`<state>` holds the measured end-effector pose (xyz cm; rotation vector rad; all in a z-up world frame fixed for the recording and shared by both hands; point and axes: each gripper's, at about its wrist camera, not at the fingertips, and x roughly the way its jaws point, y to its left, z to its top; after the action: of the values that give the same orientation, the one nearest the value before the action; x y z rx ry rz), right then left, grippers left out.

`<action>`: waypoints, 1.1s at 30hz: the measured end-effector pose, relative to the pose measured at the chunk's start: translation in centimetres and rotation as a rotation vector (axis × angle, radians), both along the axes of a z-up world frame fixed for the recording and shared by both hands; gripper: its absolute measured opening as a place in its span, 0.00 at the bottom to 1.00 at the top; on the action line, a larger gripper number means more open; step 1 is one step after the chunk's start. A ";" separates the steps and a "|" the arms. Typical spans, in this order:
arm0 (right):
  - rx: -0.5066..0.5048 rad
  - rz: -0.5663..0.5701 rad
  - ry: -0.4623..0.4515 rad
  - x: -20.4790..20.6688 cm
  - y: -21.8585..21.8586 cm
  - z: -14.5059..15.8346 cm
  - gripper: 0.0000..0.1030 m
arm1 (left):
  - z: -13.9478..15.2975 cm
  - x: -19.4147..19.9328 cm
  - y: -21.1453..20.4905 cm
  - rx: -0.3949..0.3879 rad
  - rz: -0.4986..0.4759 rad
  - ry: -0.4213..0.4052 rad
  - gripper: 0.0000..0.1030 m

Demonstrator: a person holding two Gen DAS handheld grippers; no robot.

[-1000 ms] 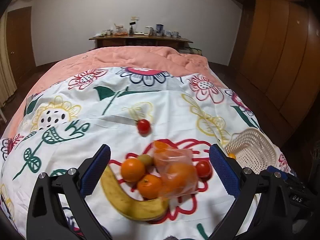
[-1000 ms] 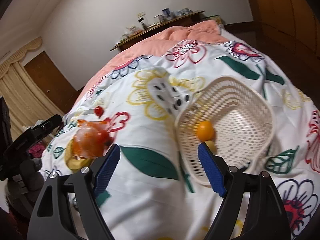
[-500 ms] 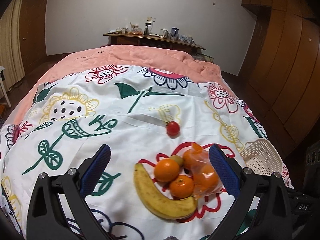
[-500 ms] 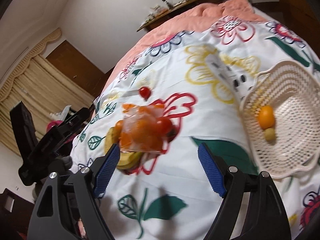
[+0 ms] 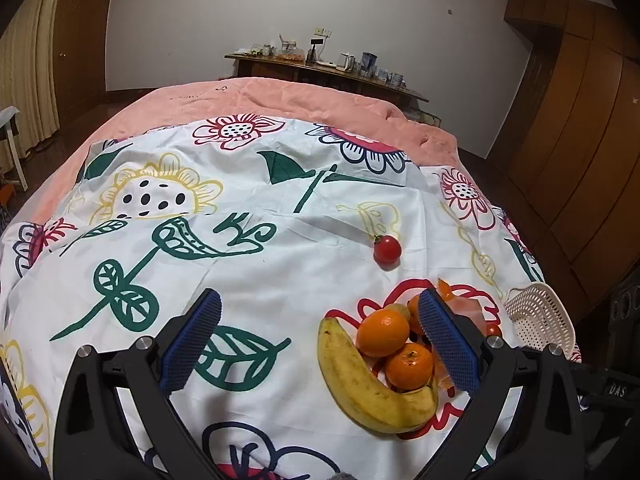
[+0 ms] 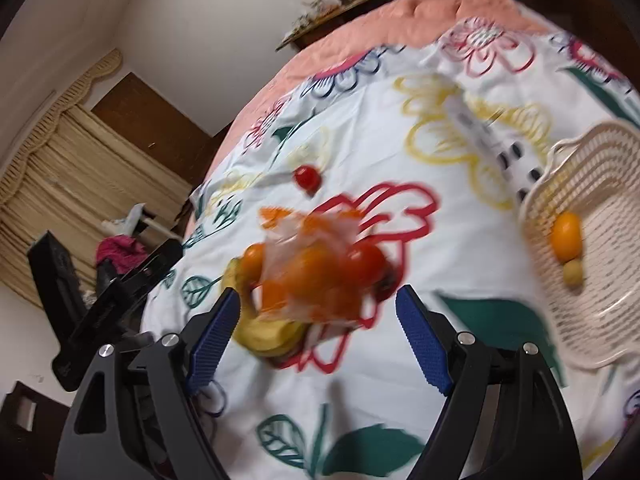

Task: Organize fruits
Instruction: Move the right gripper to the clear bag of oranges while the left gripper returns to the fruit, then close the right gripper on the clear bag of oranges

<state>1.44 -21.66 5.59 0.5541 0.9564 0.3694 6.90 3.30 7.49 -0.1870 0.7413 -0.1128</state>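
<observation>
Right wrist view: clear crinkly plastic bag of oranges (image 6: 316, 272), soft and slippery, on floral bedsheet (image 6: 400, 360) beside long yellow banana (image 5: 368, 388); best pinched at bunched top; right tongs (image 6: 316, 332) and left tongs (image 5: 316, 340) agape, empty.

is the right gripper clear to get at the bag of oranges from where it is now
Probably yes. The right gripper is open and empty, and the bag of oranges lies just ahead of its fingers on top of the pile, nothing over it; a banana and a tomato crowd its sides.
</observation>
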 end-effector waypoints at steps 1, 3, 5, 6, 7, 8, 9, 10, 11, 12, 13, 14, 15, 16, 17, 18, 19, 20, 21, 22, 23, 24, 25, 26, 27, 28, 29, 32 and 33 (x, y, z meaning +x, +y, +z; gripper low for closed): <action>0.019 0.012 0.014 0.2 0.4 -0.3 0.77 | -0.1 0.0 0.1 -0.002 0.000 0.000 0.97; 0.033 0.021 0.030 0.5 1.0 -0.5 0.77 | -0.1 -0.1 0.4 -0.006 0.000 0.000 0.97; 0.025 0.019 0.035 1.0 1.5 -0.7 0.77 | -0.3 -0.1 0.7 -0.011 0.002 0.001 0.97; 0.011 0.015 0.033 1.2 1.7 -0.7 0.77 | -0.3 -0.1 0.8 -0.012 0.004 0.001 0.97; -0.010 0.008 0.027 1.4 1.9 -0.6 0.77 | -0.4 -0.1 0.9 -0.014 0.005 0.001 0.97; -0.024 0.005 0.021 1.6 2.1 -0.6 0.77 | -0.4 -0.1 1.1 -0.016 0.007 0.002 0.97; -0.035 0.004 0.017 1.8 2.3 -0.6 0.77 | -0.5 -0.1 1.2 -0.018 0.007 0.004 0.97; -0.044 0.004 0.022 2.1 2.5 -0.8 0.77 | -0.5 -0.2 1.3 -0.018 0.008 0.006 0.97; -0.044 0.005 0.029 2.4 2.6 -1.0 0.77 | -0.6 -0.1 1.3 -0.019 0.009 0.008 0.97; -0.050 0.005 0.032 2.6 2.8 -1.1 0.77 | -0.7 -0.1 1.4 -0.019 0.010 0.010 0.97; -0.058 0.008 0.031 2.8 3.0 -1.1 0.78 | -0.8 -0.1 1.5 -0.020 0.011 0.011 0.97; -0.061 0.012 0.032 3.0 3.1 -1.1 0.77 | -0.9 -0.1 1.6 -0.022 0.012 0.013 0.97; -0.066 0.017 0.033 3.1 3.4 -1.1 0.77 | -0.9 0.0 1.6 -0.023 0.013 0.015 0.97; -0.074 0.020 0.036 3.3 3.6 -1.2 0.77 | -1.0 0.0 1.6 -0.024 0.013 0.017 0.97; -0.086 0.021 0.041 3.4 3.8 -1.3 0.77 | -1.1 0.0 1.6 -0.025 0.013 0.018 0.97; -0.103 0.023 0.047 3.7 4.1 -1.4 0.77 | -1.1 0.1 1.6 -0.026 0.012 0.018 0.97; -0.112 0.024 0.049 3.8 4.2 -1.4 0.77 | -1.1 0.0 1.6 -0.026 0.012 0.018 0.97; -0.122 0.024 0.050 3.8 4.3 -1.4 0.72 | -1.1 0.0 1.6 -0.027 0.012 0.019 0.97; -0.127 0.025 0.052 3.8 4.4 -1.4 0.67 | -1.2 0.0 1.7 -0.027 0.011 0.018 0.97; -0.143 0.021 0.056 3.8 4.5 -1.5 0.65 | -1.2 0.0 1.6 -0.026 0.012 0.018 0.97; -0.148 0.019 0.058 3.8 4.5 -1.6 0.59 | -1.2 0.0 1.7 -0.025 0.012 0.018 0.97; -0.149 0.019 0.059 3.8 4.5 -1.6 0.58 | -1.2 0.0 1.7 -0.025 0.012 0.018 0.97; -0.145 0.021 0.056 3.7 4.4 -1.6 0.58 | -1.2 0.0 1.7 -0.026 0.012 0.018 0.97; -0.145 0.021 0.054 3.6 4.4 -1.6 0.57 | -1.2 0.0 1.7 -0.025 0.012 0.019 0.97; -0.145 0.023 0.051 3.6 4.4 -1.6 0.56 | -1.2 0.0 1.6 -0.023 0.011 0.020 0.97; -0.144 0.028 0.045 3.4 4.4 -1.5 0.56 | -1.3 0.0 1.6 -0.021 0.010 0.020 0.97; -0.144 0.033 0.038 3.2 4.4 -1.3 0.56 | -1.4 0.0 1.6 -0.019 0.008 0.020 0.97; -0.129 0.053 0.015 2.5 4.5 -0.9 0.56 | -1.5 0.0 1.2 -0.002 -0.004 0.013 0.97; -0.120 0.057 0.009 2.2 4.4 -0.7 0.56 | -1.5 0.0 1.0 0.003 -0.009 0.009 0.97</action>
<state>3.65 -17.30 4.86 0.4206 0.9975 0.3584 6.92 4.30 6.01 -0.1813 0.7517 -0.1192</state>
